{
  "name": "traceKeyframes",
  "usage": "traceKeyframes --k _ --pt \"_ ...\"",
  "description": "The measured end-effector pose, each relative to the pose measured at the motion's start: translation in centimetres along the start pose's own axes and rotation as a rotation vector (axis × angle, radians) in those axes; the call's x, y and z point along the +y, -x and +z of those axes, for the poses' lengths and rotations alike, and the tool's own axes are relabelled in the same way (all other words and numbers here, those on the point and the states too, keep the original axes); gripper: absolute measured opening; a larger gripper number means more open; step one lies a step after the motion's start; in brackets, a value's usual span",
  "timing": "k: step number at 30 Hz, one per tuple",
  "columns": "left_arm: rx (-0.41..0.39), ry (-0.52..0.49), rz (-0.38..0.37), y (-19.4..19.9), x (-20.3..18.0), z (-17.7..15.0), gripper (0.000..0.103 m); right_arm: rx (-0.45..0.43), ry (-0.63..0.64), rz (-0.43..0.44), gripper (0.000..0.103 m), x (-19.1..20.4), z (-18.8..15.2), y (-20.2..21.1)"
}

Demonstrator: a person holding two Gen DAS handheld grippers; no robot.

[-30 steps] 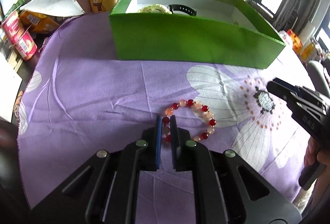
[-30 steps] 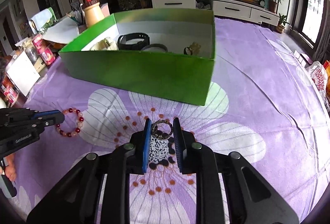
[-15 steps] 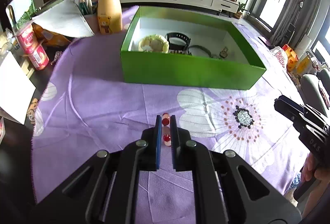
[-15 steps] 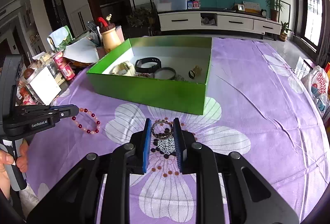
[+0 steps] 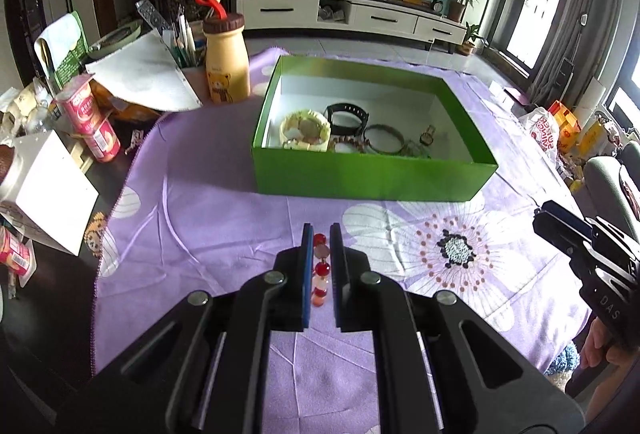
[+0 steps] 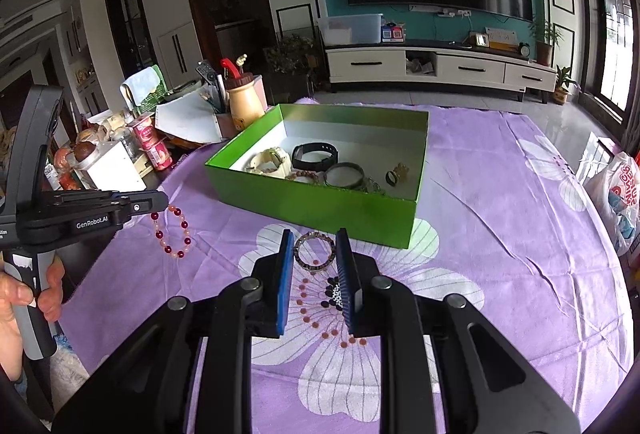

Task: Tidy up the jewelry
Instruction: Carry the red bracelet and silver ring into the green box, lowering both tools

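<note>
one green box point(image 5: 372, 178), two held bracelets point(image 6: 172, 234), perhaps

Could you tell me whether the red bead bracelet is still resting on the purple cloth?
Apart: the right wrist view shows the bracelet dangling from the left gripper above the cloth.

Glossy red and pale beads on the bracelet point(image 5: 321, 270), matt black plastic with blue rubbery pads on the left tool point(image 5: 320, 246), smooth satiny purple cloth point(image 6: 500, 218), green cardboard box point(image 5: 372, 174) lined in matt white.
</note>
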State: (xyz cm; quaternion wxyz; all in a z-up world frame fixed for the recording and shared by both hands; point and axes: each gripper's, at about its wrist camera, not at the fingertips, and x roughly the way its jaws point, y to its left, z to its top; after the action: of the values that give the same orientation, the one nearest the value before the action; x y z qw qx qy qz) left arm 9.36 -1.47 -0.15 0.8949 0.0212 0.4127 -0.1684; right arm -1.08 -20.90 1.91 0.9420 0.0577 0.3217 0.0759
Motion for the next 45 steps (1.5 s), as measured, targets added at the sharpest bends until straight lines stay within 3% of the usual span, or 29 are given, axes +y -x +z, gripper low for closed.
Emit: traceKeyframes --k 15,32,45 --pt "-0.058 -0.044 0.009 1.0 -0.8 2.9 0.008 -0.05 0.026 0.004 0.021 0.2 2.2 0.6" --pt "-0.093 -0.085 0.005 -0.2 -2.5 7.0 0.008 -0.081 0.055 0.012 0.021 0.1 5.1 -1.7" --pt "-0.065 -0.045 -0.04 -3.0 -2.2 11.6 0.008 -0.052 -0.012 0.042 0.021 -2.0 8.2 -4.9"
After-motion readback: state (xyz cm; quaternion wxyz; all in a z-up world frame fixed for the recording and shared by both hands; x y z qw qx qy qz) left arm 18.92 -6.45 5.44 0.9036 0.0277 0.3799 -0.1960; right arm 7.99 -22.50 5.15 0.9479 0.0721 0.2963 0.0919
